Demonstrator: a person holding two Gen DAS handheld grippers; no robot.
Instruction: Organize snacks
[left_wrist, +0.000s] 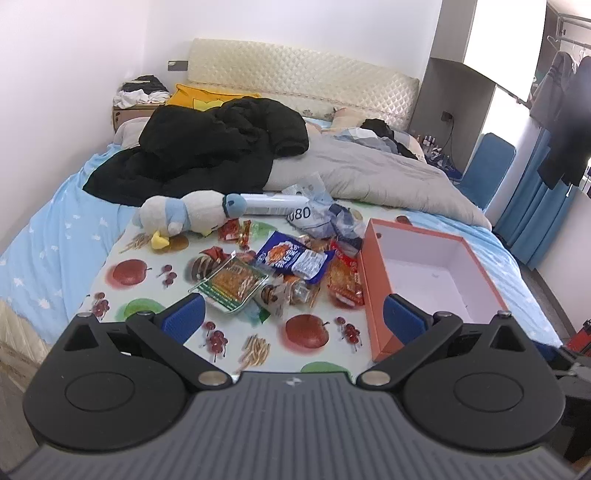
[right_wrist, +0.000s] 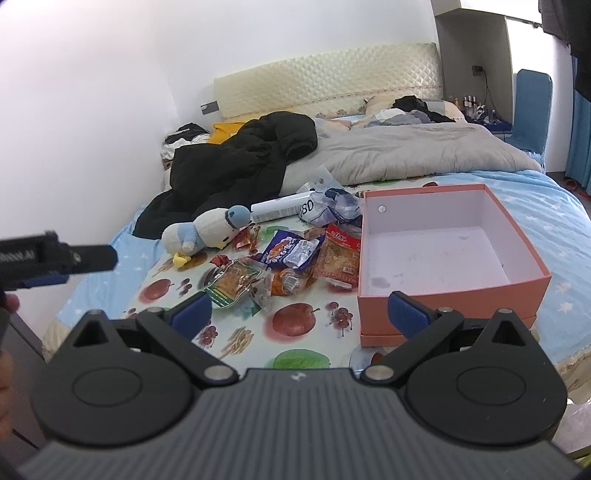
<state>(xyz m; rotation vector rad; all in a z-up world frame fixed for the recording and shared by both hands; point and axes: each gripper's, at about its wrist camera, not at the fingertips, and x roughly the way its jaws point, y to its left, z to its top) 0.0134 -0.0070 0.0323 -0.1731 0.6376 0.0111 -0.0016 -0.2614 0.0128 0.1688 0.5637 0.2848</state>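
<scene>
Both the left gripper (left_wrist: 293, 314) and right gripper (right_wrist: 299, 314) hang spread, empty; the mid-frame green-edged packet (left_wrist: 231, 286) looks light, crinkly, slippery, best pinched at its sealed edge

Both wrist views look from the foot of the bed (left_wrist: 55, 229) toward the headboard (right_wrist: 325, 77), raised, at mid range. Left sits further left. Shared: snack pile (left_wrist: 280, 269), orange box (right_wrist: 443, 258).

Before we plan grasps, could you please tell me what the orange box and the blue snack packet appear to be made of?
Orange box: likely matte cardboard, with stiff straight walls and a plain white lining. Blue snack packet: probably glossy plastic film, crinkled and catching light.
</scene>
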